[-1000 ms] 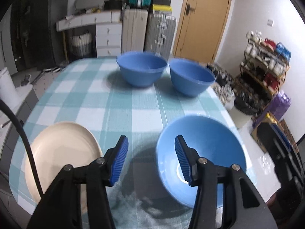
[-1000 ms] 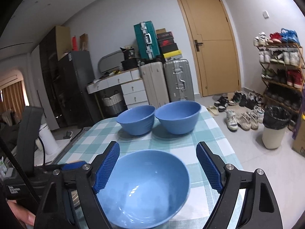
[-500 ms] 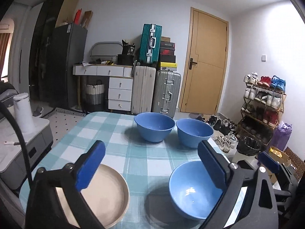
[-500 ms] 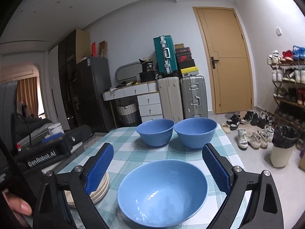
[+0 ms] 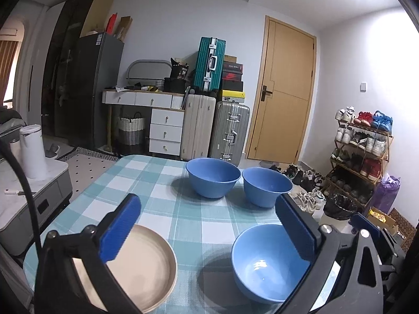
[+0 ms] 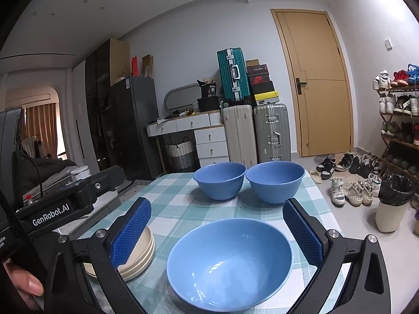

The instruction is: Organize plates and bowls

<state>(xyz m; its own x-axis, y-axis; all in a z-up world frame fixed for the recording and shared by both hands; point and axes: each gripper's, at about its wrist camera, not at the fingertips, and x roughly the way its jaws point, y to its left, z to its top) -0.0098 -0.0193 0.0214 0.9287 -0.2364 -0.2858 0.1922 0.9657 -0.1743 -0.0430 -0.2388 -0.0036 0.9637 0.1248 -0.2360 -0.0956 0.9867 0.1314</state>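
Your left tongs (image 5: 207,230) are opening, their blue pads already spread wide with nothing between them, hovering above the tabletop (image 5: 162,204) between the stack of cream plates (image 5: 136,269) and the near blue bowl (image 5: 264,261). Your right tongs (image 6: 214,233) are likewise opening and empty, and that same near bowl sits below and ahead of them, just beside the plates. Beyond it, two more blue bowls, the ribbed one (image 6: 220,183) and the smooth one (image 6: 275,180), stand nearly touching at the far end of the checked cloth. The bowls are probably meant to nest together, and that looks like where trouble starts: pinch a thin sloping rim too shallowly and the bowl may tip or slide out. The near bowl also seems close to the tabletop's right edge, so a nudge from a pad could push it off. With both tongs crowding the same spot, you may knock them together or clip the plates.
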